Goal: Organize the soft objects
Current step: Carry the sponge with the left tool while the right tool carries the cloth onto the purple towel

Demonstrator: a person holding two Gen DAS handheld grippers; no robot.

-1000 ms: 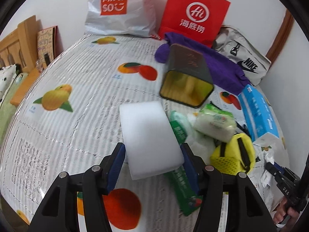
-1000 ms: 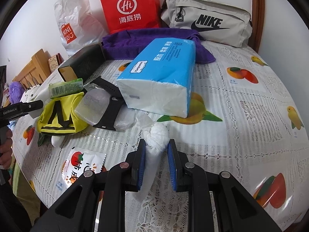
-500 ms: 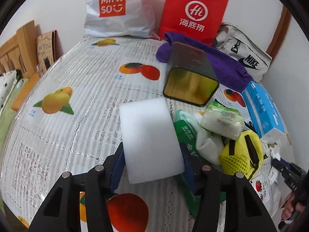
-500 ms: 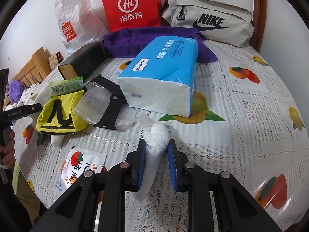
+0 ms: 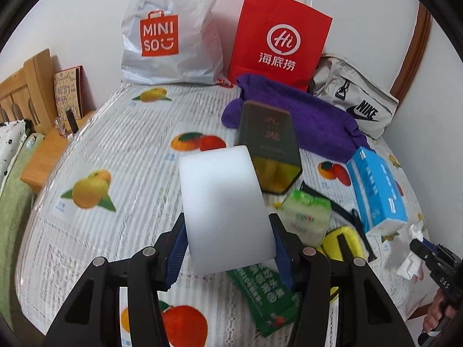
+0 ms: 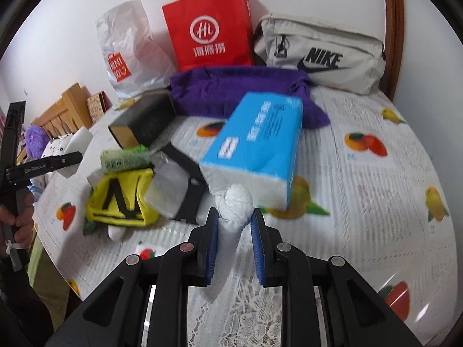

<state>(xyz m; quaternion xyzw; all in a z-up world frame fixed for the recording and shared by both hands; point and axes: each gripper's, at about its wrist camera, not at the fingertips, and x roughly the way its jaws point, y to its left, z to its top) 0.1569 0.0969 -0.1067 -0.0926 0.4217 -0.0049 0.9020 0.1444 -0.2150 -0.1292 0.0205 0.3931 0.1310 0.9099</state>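
Fingers (image 5: 178, 248) clamped around white sponge (image 5: 224, 211)

A white rectangular foam block (image 5: 225, 208) is held tilted above the fruit-print tablecloth (image 5: 115, 156), clamped at its sides. A knotted white cloth bundle (image 6: 234, 205) is pinched and lifted likewise.

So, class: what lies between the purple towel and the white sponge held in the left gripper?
In the left wrist view, a dark box lying on its side sits between the purple towel and the white sponge.
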